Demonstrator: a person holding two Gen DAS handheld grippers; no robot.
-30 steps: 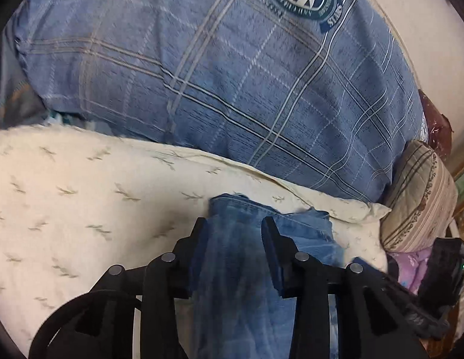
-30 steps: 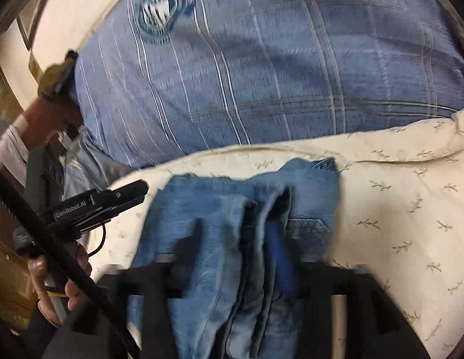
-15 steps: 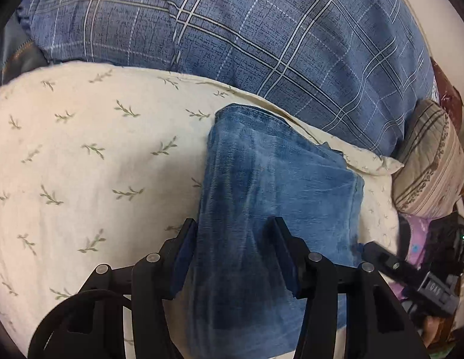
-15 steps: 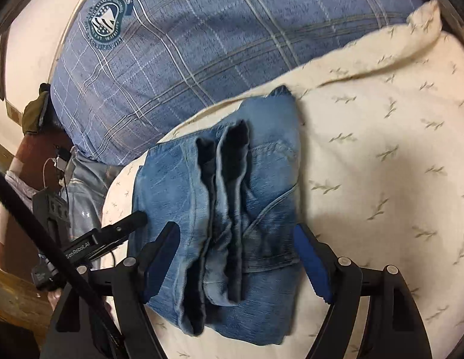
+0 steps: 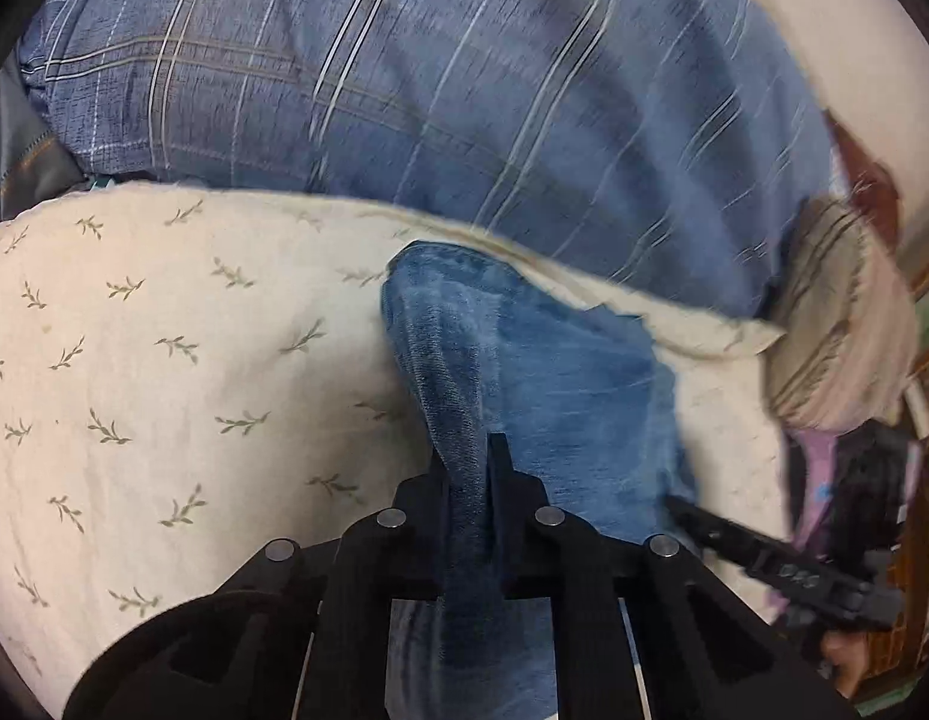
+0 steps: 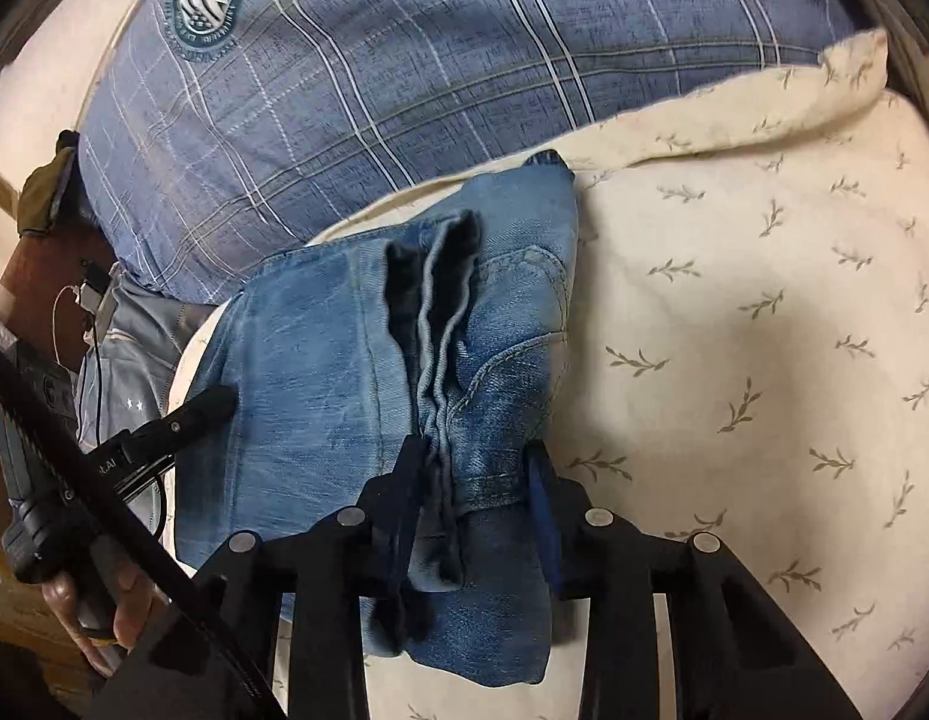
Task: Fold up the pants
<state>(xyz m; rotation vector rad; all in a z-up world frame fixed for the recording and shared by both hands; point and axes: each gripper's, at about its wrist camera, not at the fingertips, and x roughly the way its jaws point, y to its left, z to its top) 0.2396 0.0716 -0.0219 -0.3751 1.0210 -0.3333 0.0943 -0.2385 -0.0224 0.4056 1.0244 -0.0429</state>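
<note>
denim lay folded into a thick blue bundle, the faded jeans [image 6: 368,372] resting on the cream sheet printed with small olive sprigs [image 6: 764,312], just in front of a big blue plaid pillow with a round crest [image 6: 404,60]. we had both tools on that bundle. our left gripper [image 5: 467,462] had just been closing, and its black jaws stood nearly together, pinching a raised ridge of denim [image 5: 452,372] along the bundle's left edge; we judged that grip was there to lift or turn that side. our right gripper [image 6: 473,468] had just been closing too, its jaws clamped across the stacked hems and the layer with the pocket seam [image 6: 506,354], the cloth bunched between the blue pads. holding both near corners at once seemed to us the way to keep the layers from sliding apart on a soft bed while we made another fold or carried the bundle off. in the right wrist view we could see the left gripper's tip touching the jeans' far edge, with a hand [image 6: 98,600] around its handle. a striped beige cushion [image 5: 836,324] sat at the pillow's end. we saw no basket, drawer or box here, so nothing contained anything.
</note>
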